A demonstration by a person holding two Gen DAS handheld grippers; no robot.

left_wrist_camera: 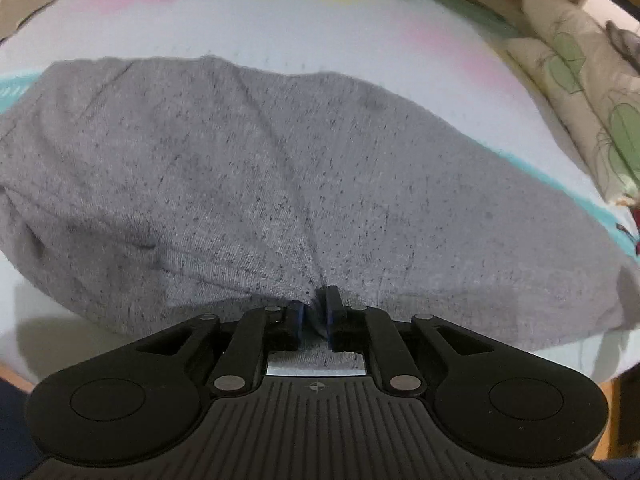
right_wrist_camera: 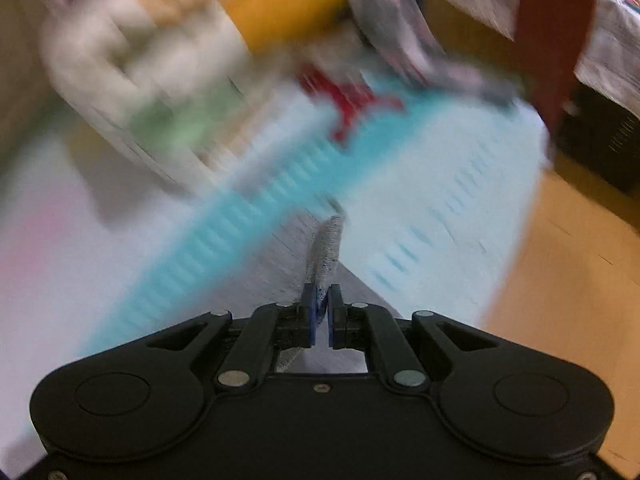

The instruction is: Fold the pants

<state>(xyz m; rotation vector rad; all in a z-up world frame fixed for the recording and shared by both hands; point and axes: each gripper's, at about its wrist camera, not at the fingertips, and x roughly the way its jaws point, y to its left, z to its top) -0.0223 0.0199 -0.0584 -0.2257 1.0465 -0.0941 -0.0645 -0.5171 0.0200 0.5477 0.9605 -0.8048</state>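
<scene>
Left wrist view: I am clamping the left tongs [left_wrist_camera: 316,312] and the right tongs [right_wrist_camera: 321,310] on the pants' [left_wrist_camera: 280,184] near edge, probably to carry it across the bed [left_wrist_camera: 320,32] for a fold.

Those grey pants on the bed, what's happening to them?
A person is folding the grey pants with a pinching tool in each hand. The left tool is pinched shut on the near edge of the pants, which lie spread on the pastel bed sheet. The right tool is pinched on another bit of the grey cloth. Its picture is blurry.
</scene>
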